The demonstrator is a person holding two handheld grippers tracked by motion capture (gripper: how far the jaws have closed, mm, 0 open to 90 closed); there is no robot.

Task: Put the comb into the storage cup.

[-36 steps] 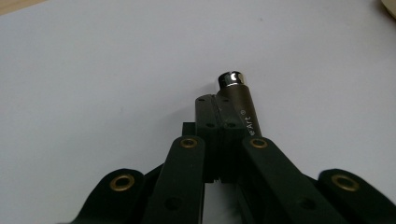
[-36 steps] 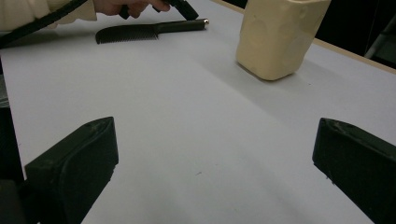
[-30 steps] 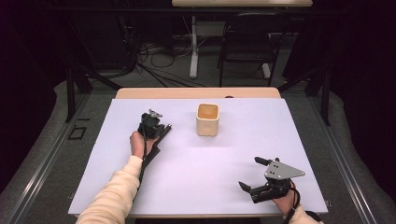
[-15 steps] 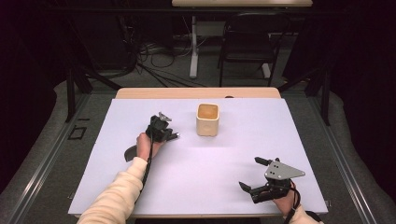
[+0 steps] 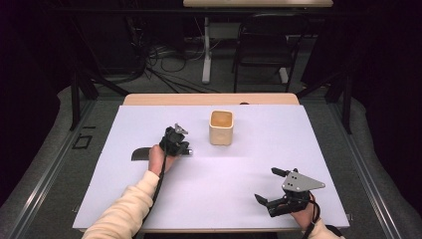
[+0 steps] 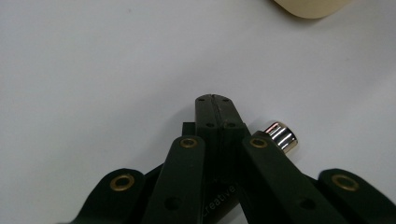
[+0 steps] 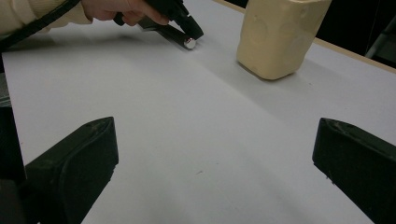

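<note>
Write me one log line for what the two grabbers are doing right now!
left gripper: shut, low over white table, beside small silver cylinder | cream cup: upright, untouched | right gripper: open, holding nothing

In the left gripper view, the cream cup [image 6: 312, 6] was cut off by the top edge, well ahead of the left tongs [image 6: 215, 99], so just its rounded base showed. A small shiny metal cylinder [image 6: 281, 136] lay just beside the closed jaws, its rear end hidden behind the black linkage (what it was could not be told). In the right gripper view, both jaws of the right tongs [image 7: 212, 154] ran off the bottom edge, and the cup's [image 7: 279, 35] rim was cut by the top. In the high view, the cylinder [image 5: 189, 152] was too small to make out.
</note>
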